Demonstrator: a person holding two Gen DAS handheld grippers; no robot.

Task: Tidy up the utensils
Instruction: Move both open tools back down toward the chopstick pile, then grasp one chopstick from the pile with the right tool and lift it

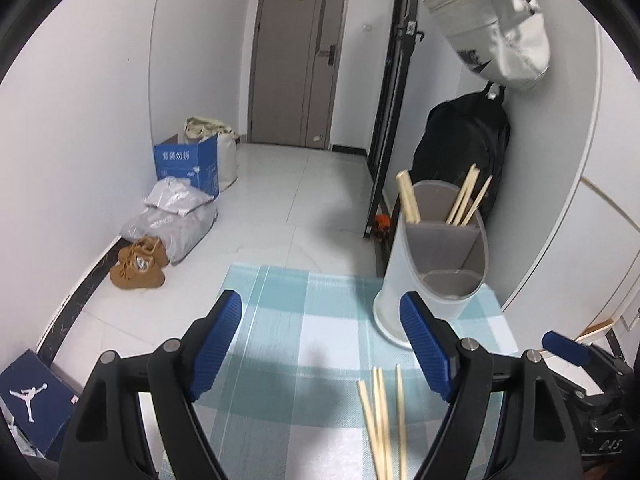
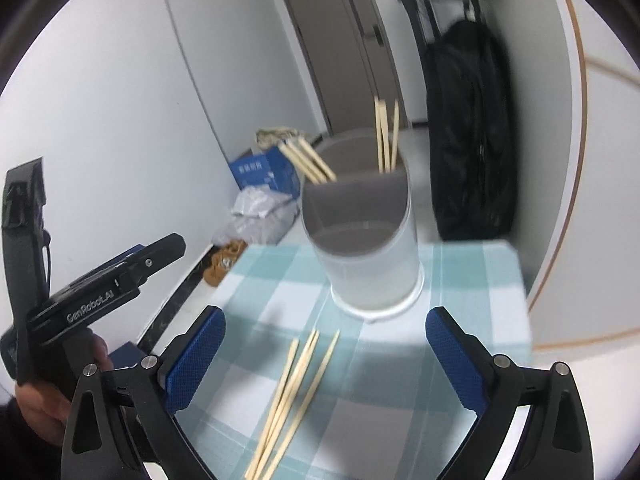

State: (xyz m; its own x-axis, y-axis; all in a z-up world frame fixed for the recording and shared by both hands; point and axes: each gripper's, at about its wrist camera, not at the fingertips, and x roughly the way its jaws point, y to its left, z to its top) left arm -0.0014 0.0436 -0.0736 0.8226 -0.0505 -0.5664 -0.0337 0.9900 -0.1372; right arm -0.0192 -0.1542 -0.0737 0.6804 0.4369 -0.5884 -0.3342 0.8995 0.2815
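A white utensil holder (image 1: 436, 264) with grey dividers stands at the far right of the checked tablecloth (image 1: 288, 312). Wooden chopsticks (image 1: 466, 200) stick out of its rear compartments; the front compartment looks empty. Several loose chopsticks (image 1: 380, 420) lie on the cloth near the front. My left gripper (image 1: 320, 304) is open above the cloth, left of the holder, nothing between its pads. In the right wrist view, my right gripper (image 2: 326, 316) is open just in front of the holder (image 2: 360, 240), with the loose chopsticks (image 2: 296, 392) lying below and between its fingers, untouched.
A black bag (image 1: 464, 152) hangs against the wall right behind the holder, a white tote (image 1: 496, 28) above it. On the floor left of the table lie brown shoes (image 1: 138, 266), grey parcels and a blue box (image 1: 188, 164). A hand holds the left gripper's body (image 2: 100, 292).
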